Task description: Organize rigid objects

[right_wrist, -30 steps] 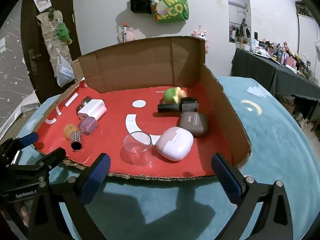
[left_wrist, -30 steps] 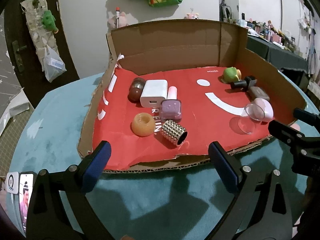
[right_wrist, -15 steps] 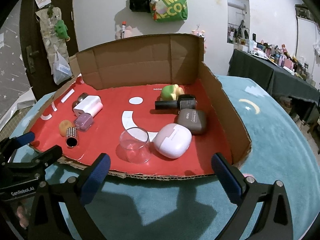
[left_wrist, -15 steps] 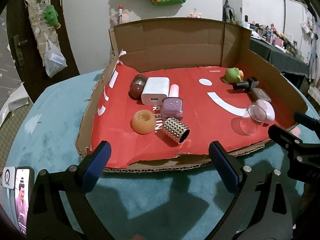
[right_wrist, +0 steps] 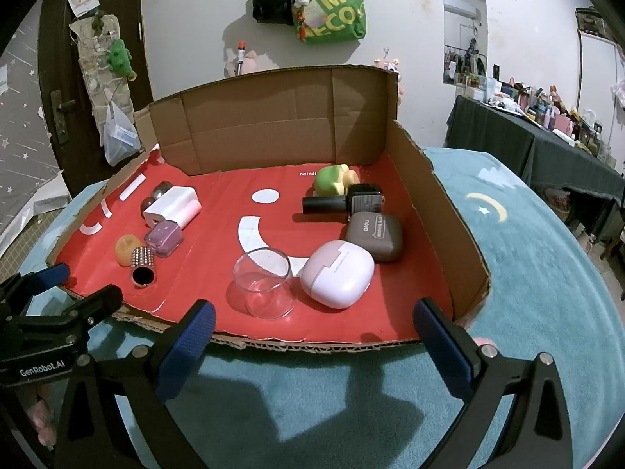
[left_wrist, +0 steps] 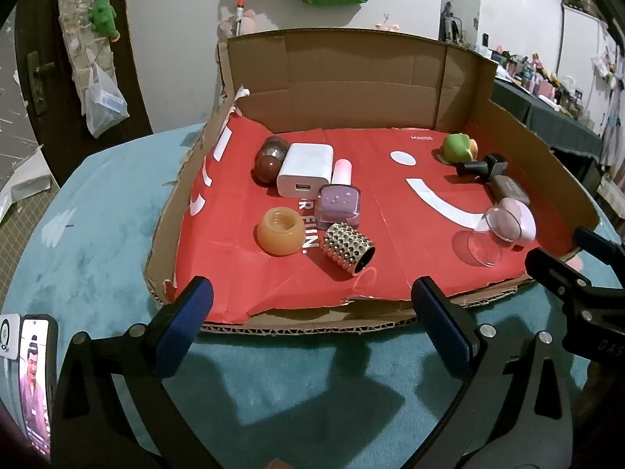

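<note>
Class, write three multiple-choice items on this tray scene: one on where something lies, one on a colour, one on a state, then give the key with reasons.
1. Where does the clear cup stand?
A. beside the pale pink case
B. on the white charger
C. outside the cardboard tray

2. What colour is the tray's liner?
A. blue
B. red
C. yellow

3. How are the two grippers?
A. both shut on objects
B. one holds the cup
C. both open and empty

Key:
1 A, the cup sits on the liner right by the case.
2 B, the paper under every object is red.
3 C, the left gripper and right gripper have their fingers spread with nothing between them.
</note>
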Demonstrator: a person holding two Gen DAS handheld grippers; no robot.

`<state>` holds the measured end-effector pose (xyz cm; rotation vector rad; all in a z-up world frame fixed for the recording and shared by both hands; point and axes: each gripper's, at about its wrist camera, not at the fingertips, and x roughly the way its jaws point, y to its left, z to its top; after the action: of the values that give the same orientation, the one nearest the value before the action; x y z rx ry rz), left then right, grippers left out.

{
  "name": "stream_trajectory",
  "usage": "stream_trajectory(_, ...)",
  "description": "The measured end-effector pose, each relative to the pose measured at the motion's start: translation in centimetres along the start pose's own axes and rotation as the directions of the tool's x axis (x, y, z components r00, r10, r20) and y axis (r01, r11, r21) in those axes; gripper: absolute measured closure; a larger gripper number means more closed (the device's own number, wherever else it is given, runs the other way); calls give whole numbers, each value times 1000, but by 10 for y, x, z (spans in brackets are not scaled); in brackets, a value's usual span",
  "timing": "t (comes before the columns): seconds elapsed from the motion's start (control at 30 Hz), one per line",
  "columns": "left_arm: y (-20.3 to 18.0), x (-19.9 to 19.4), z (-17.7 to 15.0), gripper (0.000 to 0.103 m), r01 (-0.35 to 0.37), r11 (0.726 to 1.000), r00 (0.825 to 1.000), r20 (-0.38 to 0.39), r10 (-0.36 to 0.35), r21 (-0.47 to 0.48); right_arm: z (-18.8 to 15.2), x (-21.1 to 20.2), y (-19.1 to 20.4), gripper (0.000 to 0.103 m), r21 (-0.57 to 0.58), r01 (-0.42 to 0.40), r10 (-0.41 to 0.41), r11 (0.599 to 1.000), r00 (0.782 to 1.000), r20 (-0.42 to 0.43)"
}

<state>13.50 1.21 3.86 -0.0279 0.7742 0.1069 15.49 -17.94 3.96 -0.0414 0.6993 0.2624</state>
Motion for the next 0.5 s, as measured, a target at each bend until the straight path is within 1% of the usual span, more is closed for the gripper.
stream_trajectory(0.5, 0, 0, 0, 0, 1, 1000, 1000, -5, -1, -1, 0, 0, 0, 0, -1, 1, -1, 1000, 1000, -1)
